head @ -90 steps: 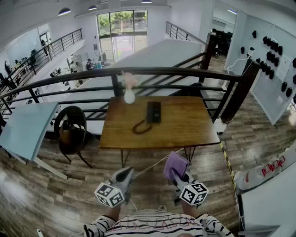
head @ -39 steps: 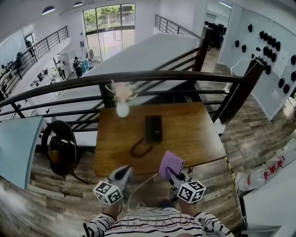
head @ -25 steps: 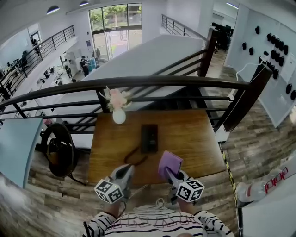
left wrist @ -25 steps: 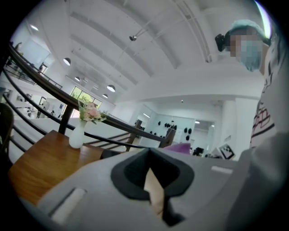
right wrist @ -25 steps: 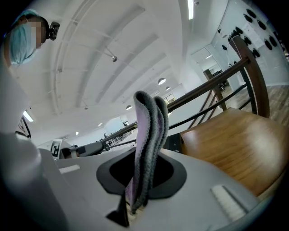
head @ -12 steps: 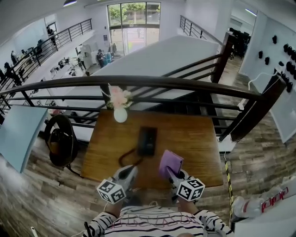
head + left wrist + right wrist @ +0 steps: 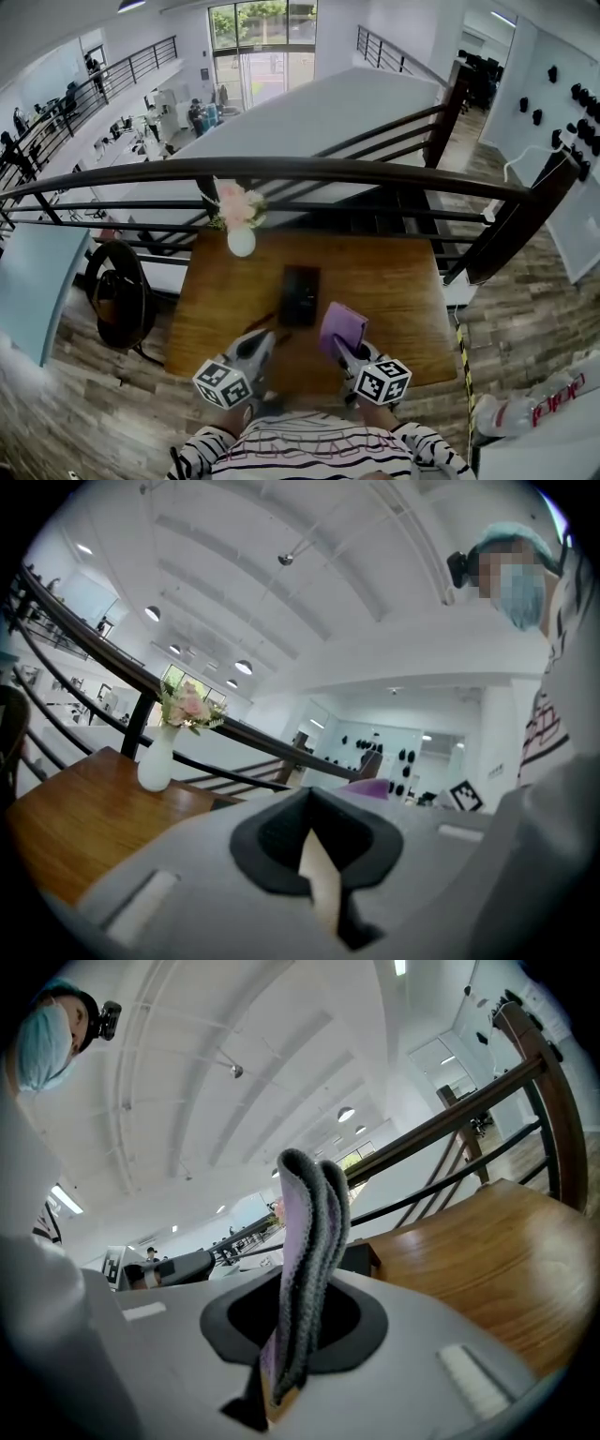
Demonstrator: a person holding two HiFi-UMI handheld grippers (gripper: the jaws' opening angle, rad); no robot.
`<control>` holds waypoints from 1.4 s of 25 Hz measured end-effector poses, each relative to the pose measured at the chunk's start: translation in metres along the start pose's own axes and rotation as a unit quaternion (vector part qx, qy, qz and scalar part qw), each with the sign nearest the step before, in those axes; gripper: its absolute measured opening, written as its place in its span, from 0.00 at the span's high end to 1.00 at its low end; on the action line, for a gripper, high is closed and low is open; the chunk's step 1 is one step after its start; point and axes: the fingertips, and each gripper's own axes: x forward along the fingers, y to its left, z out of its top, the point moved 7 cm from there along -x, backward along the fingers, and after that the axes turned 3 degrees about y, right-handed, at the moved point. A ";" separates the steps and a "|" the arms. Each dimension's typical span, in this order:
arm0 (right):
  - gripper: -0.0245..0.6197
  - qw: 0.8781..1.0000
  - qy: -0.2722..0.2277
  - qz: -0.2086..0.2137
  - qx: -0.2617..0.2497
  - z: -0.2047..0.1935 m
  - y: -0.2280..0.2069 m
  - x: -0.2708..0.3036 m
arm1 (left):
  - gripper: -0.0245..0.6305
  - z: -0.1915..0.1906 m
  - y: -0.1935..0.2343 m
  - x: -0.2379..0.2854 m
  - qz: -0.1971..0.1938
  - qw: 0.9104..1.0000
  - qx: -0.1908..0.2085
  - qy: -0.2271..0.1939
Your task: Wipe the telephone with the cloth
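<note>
Table [image 7: 394, 281] closer, purple cloth [image 7: 341, 326] folded, blk phone [image 7: 299, 293]

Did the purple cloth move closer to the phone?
Yes. The folded purple cloth, clamped in the right gripper, has come forward over the brown wooden table, now right of the flat black telephone.

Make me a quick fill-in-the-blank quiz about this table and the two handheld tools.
1. The right gripper is shut on a folded ____ cloth.
2. The left gripper, with its jaws together, holds ____.
3. The telephone lies on the wooden table, and its colour is ____.
4. The white vase holds ____ flowers.

Missing words: purple; nothing; black; pink.
</note>
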 end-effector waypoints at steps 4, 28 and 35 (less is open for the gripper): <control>0.88 1.000 -0.003 -0.008 0.000 0.007 0.000 0.028 | 0.96 0.016 0.025 0.005 -0.008 1.000 0.003 0.001; 0.88 0.995 0.094 -0.012 -0.033 0.014 -0.030 0.233 | 0.96 0.055 0.134 -0.021 0.030 0.999 -0.010 -0.011; 0.88 0.990 0.135 -0.035 -0.028 0.008 -0.055 0.280 | 0.96 0.053 0.149 -0.027 0.042 0.999 -0.020 -0.015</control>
